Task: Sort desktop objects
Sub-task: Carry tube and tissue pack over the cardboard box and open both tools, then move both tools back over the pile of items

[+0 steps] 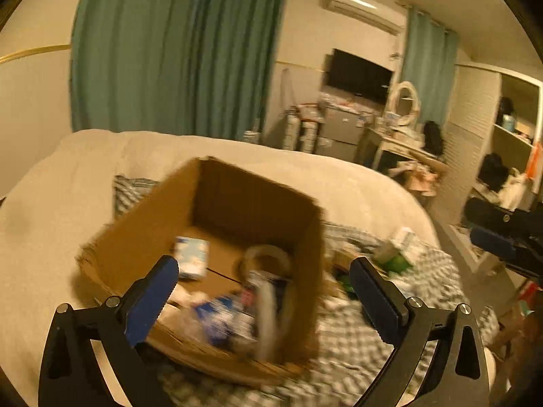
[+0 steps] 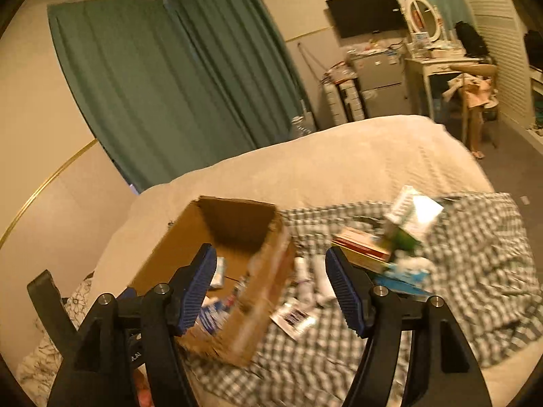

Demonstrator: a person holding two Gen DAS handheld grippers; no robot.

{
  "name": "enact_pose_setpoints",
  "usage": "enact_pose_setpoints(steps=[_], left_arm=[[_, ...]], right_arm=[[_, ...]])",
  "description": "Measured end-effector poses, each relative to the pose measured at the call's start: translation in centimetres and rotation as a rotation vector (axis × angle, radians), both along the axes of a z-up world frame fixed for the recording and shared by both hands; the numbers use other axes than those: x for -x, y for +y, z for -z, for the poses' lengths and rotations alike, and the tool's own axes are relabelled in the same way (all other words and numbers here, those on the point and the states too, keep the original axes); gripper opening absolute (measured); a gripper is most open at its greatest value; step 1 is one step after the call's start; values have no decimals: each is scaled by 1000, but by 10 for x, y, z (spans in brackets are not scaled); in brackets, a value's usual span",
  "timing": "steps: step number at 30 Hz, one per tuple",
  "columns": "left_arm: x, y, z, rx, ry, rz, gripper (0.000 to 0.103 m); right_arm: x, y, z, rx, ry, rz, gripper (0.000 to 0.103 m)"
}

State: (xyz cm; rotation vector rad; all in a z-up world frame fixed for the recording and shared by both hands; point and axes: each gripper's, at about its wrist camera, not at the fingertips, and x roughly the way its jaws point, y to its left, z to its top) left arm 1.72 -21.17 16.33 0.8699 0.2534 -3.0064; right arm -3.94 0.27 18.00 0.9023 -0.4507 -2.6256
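Left wrist view: left gripper (image 1: 263,293) spread wide, holding nothing, two ribbed blue pads on black arms. Directly ahead and below, one open cardboard box (image 1: 237,210), square, matte brown, sitting on a checked gingham cloth (image 1: 356,346); inside, a small pale blue packet (image 1: 191,257), a tape roll (image 1: 268,257), and blurred clutter, count unclear. Right wrist view: right gripper (image 2: 271,286) also wide open, empty, box ahead-left, long axis running away from the fingers. Ahead-right, a loose pile: white carton (image 2: 415,217), flat red-edged book (image 2: 361,246). Between the fingers, a flat printed sachet (image 2: 293,317) on the cloth.
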Motion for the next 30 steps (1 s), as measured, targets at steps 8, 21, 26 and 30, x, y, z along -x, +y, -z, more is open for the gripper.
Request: enact_pose_setpoints(steps=[8, 21, 26, 30], left_arm=[[-39, 82, -10, 25, -2, 77, 103], [-35, 150, 102, 70, -205, 105, 103], [-8, 157, 143, 79, -290, 93, 103], [2, 152, 157, 111, -277, 27, 103]], right_arm=[[-64, 63, 6, -70, -3, 87, 71], [-72, 108, 120, -181, -157, 95, 71], [-43, 115, 170, -205, -238, 58, 71], [-12, 116, 204, -211, -287, 40, 71]])
